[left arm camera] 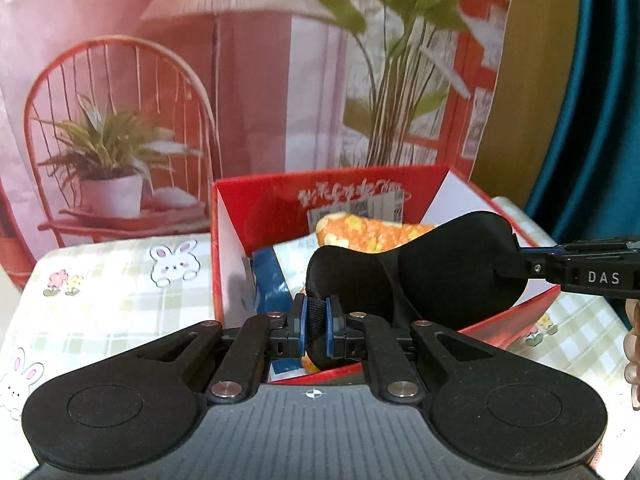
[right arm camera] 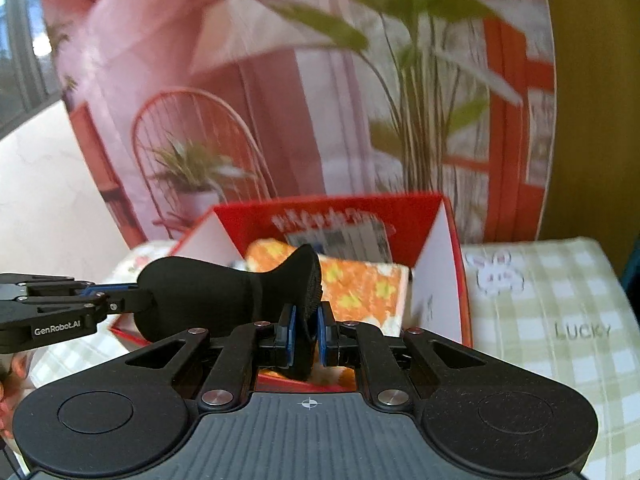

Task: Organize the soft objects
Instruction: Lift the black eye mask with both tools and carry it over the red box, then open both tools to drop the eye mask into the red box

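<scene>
Both grippers clamped one black eye mask (left arm camera: 432, 264) and held it stretched above the open red box (left arm camera: 256, 196).

Left gripper (left arm camera: 316, 320): its blue pads were closed on the mask's left end, with the ribbed edge of the mask pinched between them. In the right wrist view the same gripper (right arm camera: 132, 298) entered from the left and gripped that end of the mask (right arm camera: 224, 292).

Right gripper (right arm camera: 306, 330): its pads were closed on the mask's right end, which stood edge-on between them. In the left wrist view it (left arm camera: 520, 260) reached in from the right, marked "DAS", and pinched the mask's far right rim.

The mask hung over the near part of the box (right arm camera: 452, 264), clear of the contents. Inside the box lay an orange floral pad (right arm camera: 360, 288) toward the far side and a blue-and-white packet (left arm camera: 272, 280) at the left. The box stood on a checked cloth (right arm camera: 560, 300) printed with rabbits, in front of a pink printed backdrop (left arm camera: 120, 80).
</scene>
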A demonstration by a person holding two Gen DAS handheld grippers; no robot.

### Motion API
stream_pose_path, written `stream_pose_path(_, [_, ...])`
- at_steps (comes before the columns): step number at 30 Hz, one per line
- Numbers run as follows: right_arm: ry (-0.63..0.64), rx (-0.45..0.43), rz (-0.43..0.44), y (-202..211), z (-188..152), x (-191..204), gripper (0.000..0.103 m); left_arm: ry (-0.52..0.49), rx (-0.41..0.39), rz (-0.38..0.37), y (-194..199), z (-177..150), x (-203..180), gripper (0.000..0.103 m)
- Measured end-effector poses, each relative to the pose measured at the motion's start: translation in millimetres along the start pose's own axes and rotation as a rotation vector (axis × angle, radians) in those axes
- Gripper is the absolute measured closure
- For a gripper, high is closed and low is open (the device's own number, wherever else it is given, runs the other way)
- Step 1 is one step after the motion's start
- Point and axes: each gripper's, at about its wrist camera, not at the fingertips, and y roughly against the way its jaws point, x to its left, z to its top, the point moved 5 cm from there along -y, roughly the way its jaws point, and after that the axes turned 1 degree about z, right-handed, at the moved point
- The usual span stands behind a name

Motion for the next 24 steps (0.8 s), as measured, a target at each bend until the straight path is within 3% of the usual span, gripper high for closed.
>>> stream_pose_path(10, [-0.06,0.058,-0.056,-31.1,-10.2,-20.5,0.093,-0.027,0.073,0.039,-28.1,-5.4,4.0,0.093])
stream_pose_path(19, [-0.057,0.053,-0.094,-32.8,-13.1,-26.6,0.089,-0.05,0.065,0.05,-27.6,-4.5,-0.5,0.088])
stream_pose_path(22, [-0.015,0.014,-0.138,-26.9,-11.4,-23.2,0.079,-0.063,0.054,0.057,-23.1,-2.9,-3.2,0.068])
stream_pose_path(24, [0.006,0.001,-0.159,-23.3,-10.6,-21.6,0.077,-0.064,0.043,0.063,-18.0,-2.2,-5.2,0.046])
